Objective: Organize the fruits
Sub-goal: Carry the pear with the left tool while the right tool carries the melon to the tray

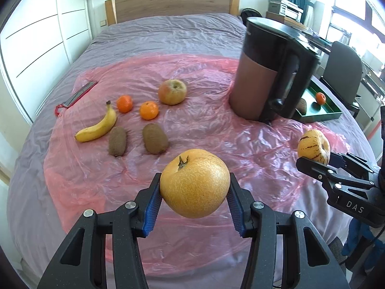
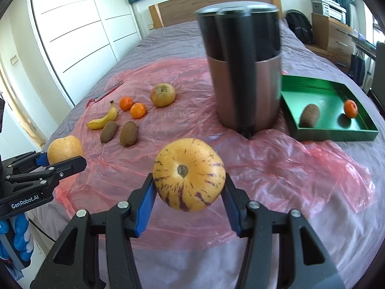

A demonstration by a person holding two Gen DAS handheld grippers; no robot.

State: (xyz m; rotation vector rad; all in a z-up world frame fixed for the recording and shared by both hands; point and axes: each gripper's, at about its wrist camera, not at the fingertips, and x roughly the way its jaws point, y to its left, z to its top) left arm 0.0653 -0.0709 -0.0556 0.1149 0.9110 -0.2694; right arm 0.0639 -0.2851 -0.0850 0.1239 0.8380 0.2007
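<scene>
My left gripper (image 1: 195,197) is shut on a round golden pear (image 1: 195,183), held above the pink plastic sheet (image 1: 216,130). My right gripper (image 2: 190,187) is shut on a yellow melon with purple streaks (image 2: 189,174). Each gripper shows in the other's view, the left gripper (image 2: 65,161) with its pear (image 2: 64,152) and the right gripper (image 1: 312,162) with its melon (image 1: 313,146). On the sheet lie a banana (image 1: 97,126), two tangerines (image 1: 124,103) (image 1: 149,110), two kiwis (image 1: 117,141) (image 1: 155,138) and an apple (image 1: 172,91). The green tray (image 2: 336,134) holds a kiwi (image 2: 309,115) and a tangerine (image 2: 350,108).
A tall brown and black kettle (image 2: 243,69) stands on the bed between the loose fruit and the tray. A red-edged flat item (image 1: 77,95) lies at the sheet's left edge. A chair (image 1: 341,69) and drawers (image 2: 334,33) stand beside the bed.
</scene>
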